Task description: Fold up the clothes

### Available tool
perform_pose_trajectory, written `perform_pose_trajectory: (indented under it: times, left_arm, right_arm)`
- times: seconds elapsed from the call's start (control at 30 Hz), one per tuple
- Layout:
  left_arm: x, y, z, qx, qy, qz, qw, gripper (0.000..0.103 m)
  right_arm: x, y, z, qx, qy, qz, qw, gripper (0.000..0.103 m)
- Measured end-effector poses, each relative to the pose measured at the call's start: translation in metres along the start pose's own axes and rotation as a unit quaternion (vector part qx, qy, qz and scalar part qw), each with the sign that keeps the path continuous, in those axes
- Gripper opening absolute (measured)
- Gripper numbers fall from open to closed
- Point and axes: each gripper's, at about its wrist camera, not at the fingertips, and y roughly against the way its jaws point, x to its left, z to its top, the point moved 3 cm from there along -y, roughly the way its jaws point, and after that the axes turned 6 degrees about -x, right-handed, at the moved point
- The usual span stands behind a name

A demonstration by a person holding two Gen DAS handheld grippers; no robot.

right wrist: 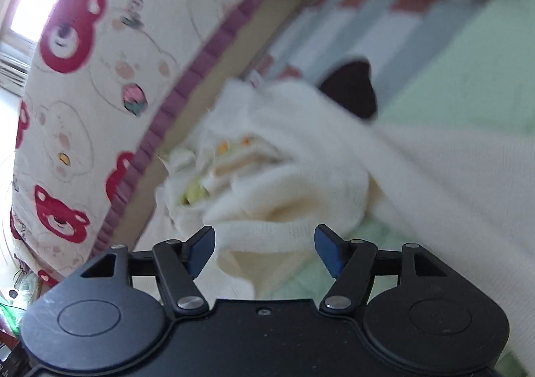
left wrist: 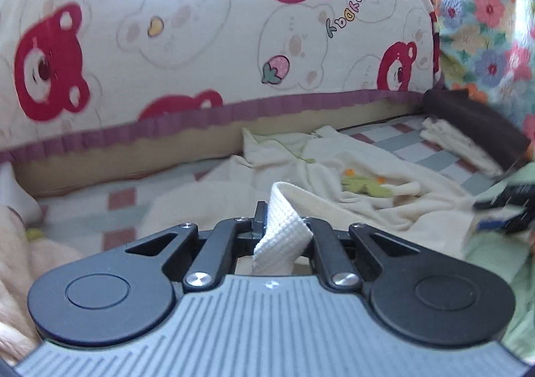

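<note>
**Cream knit top on the bed, one end pinched, other tongs hanging wide**

So the setting is a bed with a checked sheet [left wrist: 414, 146] in pink, grey-blue and white squares. Behind it, filling the upper half of the left wrist view, there's a big padded cushion [left wrist: 200, 42] printed with red bear faces, pale outline bears and little strawberries, with a purple ruffled trim along its lower edge. You can actually read "Happy Day" on it in coloured letters, turned sideways near the upper right. Far right of that view is a floral fabric [left wrist: 485, 9] with pink, orange and blue flowers.

The cream garment [left wrist: 351, 176] lies crumpled mid-frame on the sheet, soft fuzzy knit with a small green and orange motif on it. A dark brown cloth [left wrist: 478, 123] and a folded cream ribbed piece [left wrist: 454, 143] sit at the right, and something mint green [right wrist: 451, 83] lies under the garment's right side in the right wrist view.

The left tongs [left wrist: 284, 230] are clenched on a white waffle-textured strip of the garment, which loops up out of the tips.

The right tongs [right wrist: 264, 250] are released, blue pads spread wide with a cream hem between them but not pressed. That view is quite blurry.
</note>
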Motion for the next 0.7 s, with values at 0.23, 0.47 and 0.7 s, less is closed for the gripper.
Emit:
perform_pose_trajectory:
  times: [0.23, 0.47, 0.7]
  left_arm:
    - [-0.009, 0.002, 0.0, -0.007, -0.04, 0.027, 0.9988, 0.006]
    - [-0.001, -0.003, -0.005, 0.01, -0.016, 0.029, 0.9994, 0.006]
    - [-0.004, -0.013, -0.003, 0.045, -0.041, 0.026, 0.9978, 0.006]
  right_arm:
    - [-0.007, 0.021, -0.018, -0.112, -0.043, -0.071, 0.99, 0.071]
    - [0.005, -0.012, -0.007, -0.09, 0.094, -0.077, 0.989, 0.071]
    - [0.034, -0.025, 0.017, -0.064, 0.25, -0.063, 0.964, 0.005]
